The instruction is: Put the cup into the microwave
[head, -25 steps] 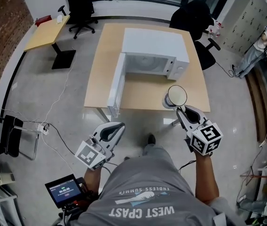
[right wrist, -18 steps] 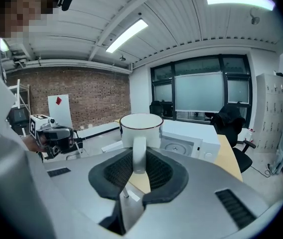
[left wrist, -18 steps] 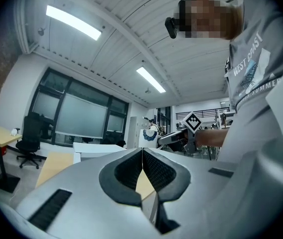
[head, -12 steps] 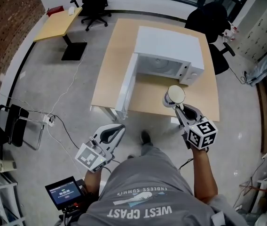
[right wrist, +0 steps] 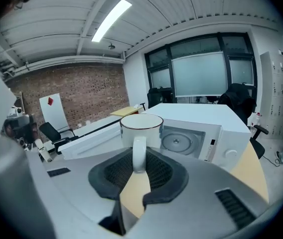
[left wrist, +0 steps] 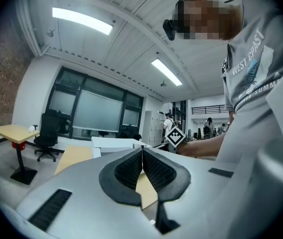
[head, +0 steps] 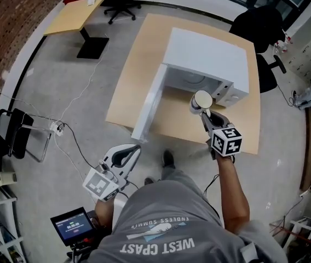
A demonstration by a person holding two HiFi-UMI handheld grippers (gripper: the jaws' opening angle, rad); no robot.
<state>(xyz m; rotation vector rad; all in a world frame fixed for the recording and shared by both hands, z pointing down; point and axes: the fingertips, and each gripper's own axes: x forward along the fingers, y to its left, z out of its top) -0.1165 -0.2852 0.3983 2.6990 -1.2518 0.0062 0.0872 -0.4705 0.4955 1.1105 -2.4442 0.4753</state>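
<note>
A white cup (head: 202, 100) hangs upright over the table's front part, just before the open microwave (head: 207, 56). My right gripper (head: 205, 113) is shut on the cup's handle. In the right gripper view the cup (right wrist: 141, 128) stands above the pads, its handle (right wrist: 139, 156) pinched between them, and the microwave's cavity with its glass turntable (right wrist: 175, 142) lies right behind it. The microwave door (head: 149, 109) swings out to the left. My left gripper (head: 135, 148) is low beside the person's body, short of the table, its jaws shut with nothing in them (left wrist: 142, 156).
The microwave stands on a light wooden table (head: 139, 64). Black office chairs (head: 265, 23) stand behind it, a second small table (head: 76, 15) is at the far left. Cables (head: 70, 136) run over the floor at the left. A small screen (head: 72, 223) hangs at the person's left hip.
The person has stepped toward the table. My right gripper carried the cup forward and lower, up to the microwave's opening. The left gripper moved along, still shut and empty.
</note>
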